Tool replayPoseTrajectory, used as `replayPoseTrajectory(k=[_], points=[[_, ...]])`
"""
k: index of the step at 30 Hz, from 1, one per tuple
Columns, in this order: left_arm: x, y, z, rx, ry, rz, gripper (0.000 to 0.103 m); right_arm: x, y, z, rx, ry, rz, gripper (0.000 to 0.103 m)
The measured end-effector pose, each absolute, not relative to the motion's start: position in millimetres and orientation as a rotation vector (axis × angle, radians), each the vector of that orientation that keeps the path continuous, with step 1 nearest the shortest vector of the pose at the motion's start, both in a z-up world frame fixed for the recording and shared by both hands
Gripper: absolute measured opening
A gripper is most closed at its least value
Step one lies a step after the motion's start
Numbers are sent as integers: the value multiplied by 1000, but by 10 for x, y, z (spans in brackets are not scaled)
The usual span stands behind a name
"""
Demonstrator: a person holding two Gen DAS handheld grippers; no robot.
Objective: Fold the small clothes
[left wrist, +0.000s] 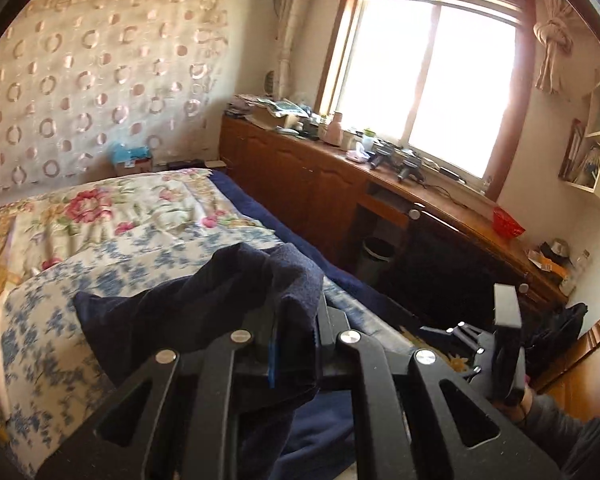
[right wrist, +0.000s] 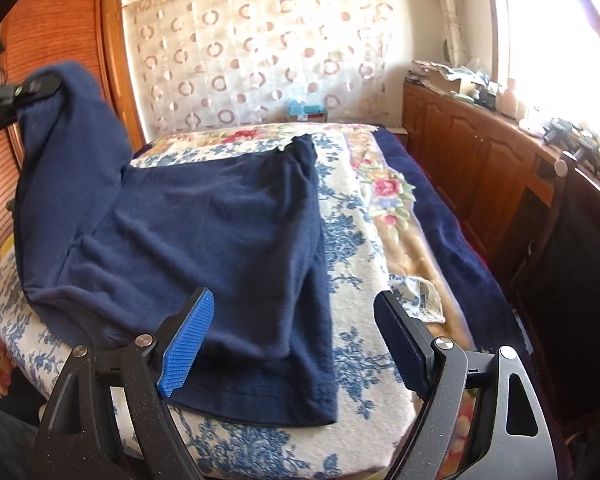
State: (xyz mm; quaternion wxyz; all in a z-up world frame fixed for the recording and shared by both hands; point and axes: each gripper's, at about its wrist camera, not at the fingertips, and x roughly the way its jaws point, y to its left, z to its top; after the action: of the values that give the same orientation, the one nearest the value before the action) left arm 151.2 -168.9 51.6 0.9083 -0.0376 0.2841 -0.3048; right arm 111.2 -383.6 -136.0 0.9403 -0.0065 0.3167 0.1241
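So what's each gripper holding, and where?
Left gripper pinches the navy garment by a lifted edge; which part cannot be told. Right gripper is open, empty.

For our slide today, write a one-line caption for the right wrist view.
Right gripper open above a navy garment on the floral bed, its far corner lifted by the left gripper.

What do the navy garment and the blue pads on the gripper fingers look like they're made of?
The navy garment looks like soft knit cotton or light fleece: matte, slightly fuzzy, draping in loose folds where the left gripper lifts it. The right gripper has blue pads that look like moulded rubber or plastic, going by their fine ribbed texture; which one is unclear.
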Motion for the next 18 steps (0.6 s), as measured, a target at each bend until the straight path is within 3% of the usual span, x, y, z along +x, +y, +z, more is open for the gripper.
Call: replayPoseTrajectory(k=[8,10,14,18], points=[[1466,-2192,466,12,639,-677,10,1127,-3918,-1363,-22,644,241,84],[1486,-2205,388,34,668,-675,14,1137,-3927,-1357,-22,641,243,84],[1428,-2188,315,58,684,-666,42,1143,-3940,-1353,-12,637,246,84],[1307,-2025,281,70,681,-643,54,1156,-3890,-1360,-18,640,247,84]])
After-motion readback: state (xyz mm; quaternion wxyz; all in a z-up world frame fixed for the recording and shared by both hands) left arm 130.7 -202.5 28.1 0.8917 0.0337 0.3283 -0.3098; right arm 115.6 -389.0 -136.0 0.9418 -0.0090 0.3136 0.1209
